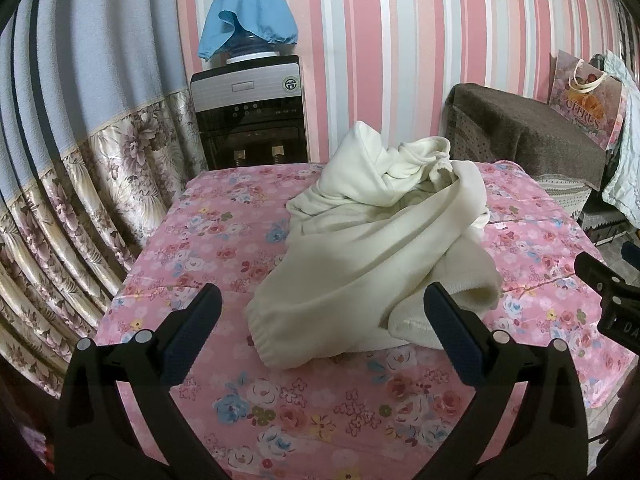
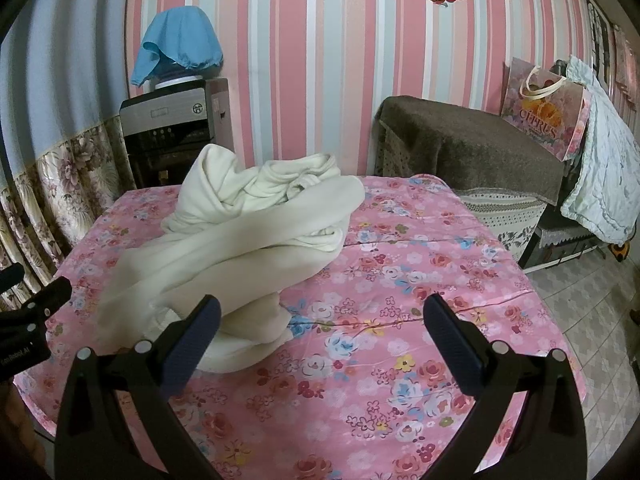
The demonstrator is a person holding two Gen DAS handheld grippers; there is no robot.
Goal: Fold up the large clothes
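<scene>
1. The left gripper [image 1: 322, 322] hangs above the table with its jaws spread wide and nothing between them.
2. The cream garment [image 1: 384, 224] lies crumpled in a heap on the pink flowered tablecloth [image 1: 208, 248], straight ahead of the left gripper; its gathered cuff [image 1: 276, 346] is the nearest part, low between the two fingers.
3. The right gripper [image 2: 322, 322] is also released, jaws wide apart and empty.
4. From the right gripper, the garment [image 2: 240, 248] sits ahead and to the left, its near fold just behind the left finger [image 2: 192, 344].
5. Beyond the table stand a water dispenser [image 1: 248, 112] with a blue cloth [image 1: 248, 16] over its bottle, and a striped wall [image 1: 380, 60].
</scene>
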